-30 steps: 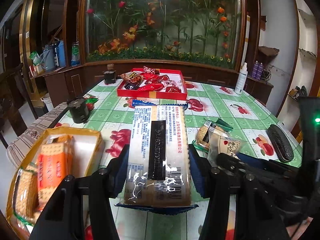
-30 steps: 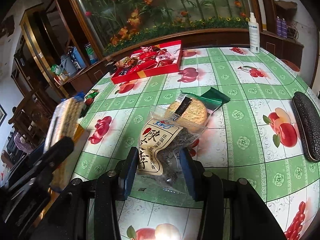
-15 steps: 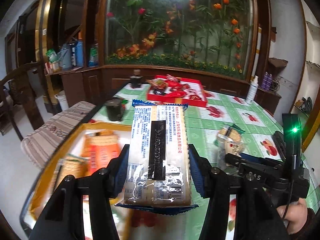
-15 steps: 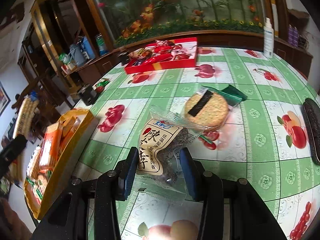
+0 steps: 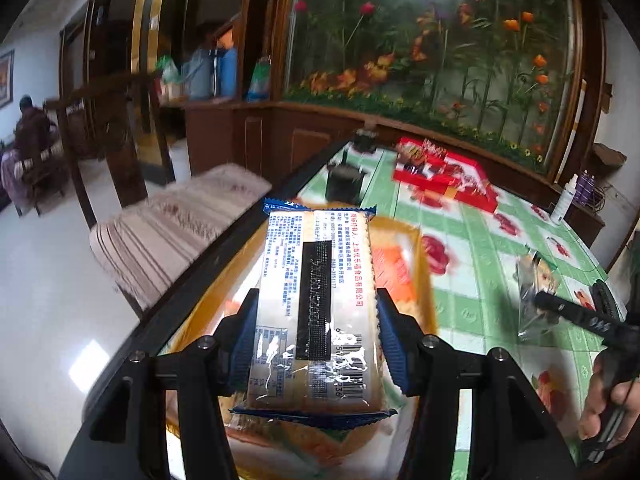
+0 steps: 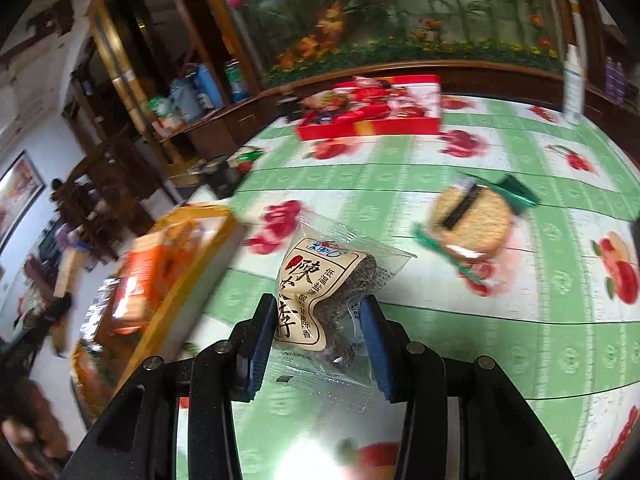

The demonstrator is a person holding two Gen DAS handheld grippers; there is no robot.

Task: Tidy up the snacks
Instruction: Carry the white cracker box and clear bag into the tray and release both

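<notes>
Left tongs (image 5: 316,336) clamped on a long cracker pack (image 5: 316,304), blue pads pressed to both long sides, pack held lengthwise above the yellow tray (image 5: 420,240). Below it in the tray, an orange packet (image 5: 394,276) and other wrapped biscuits, blurred. Tray sitting at the table's near left corner, right against the dark table edge (image 5: 224,276); beyond that edge, a striped bench cushion (image 5: 176,224) and bare floor.

Right tongs (image 6: 316,336) closed on a clear plum-candy bag (image 6: 328,284), lifted off the green checked tablecloth (image 6: 520,340). Open cloth all round the bag; round cracker pack (image 6: 474,220) lying well apart to the right, red gift box (image 6: 372,116) far back near the wall. Yellow tray to the left in this view, blurred.

Compared with half a second ago: left view swung further left, so tray now directly under the cracker pack and more floor showing; candy bag raised clear of the cloth and carried leftward, away from the round cracker pack. Grips unchanged on both sides.
</notes>
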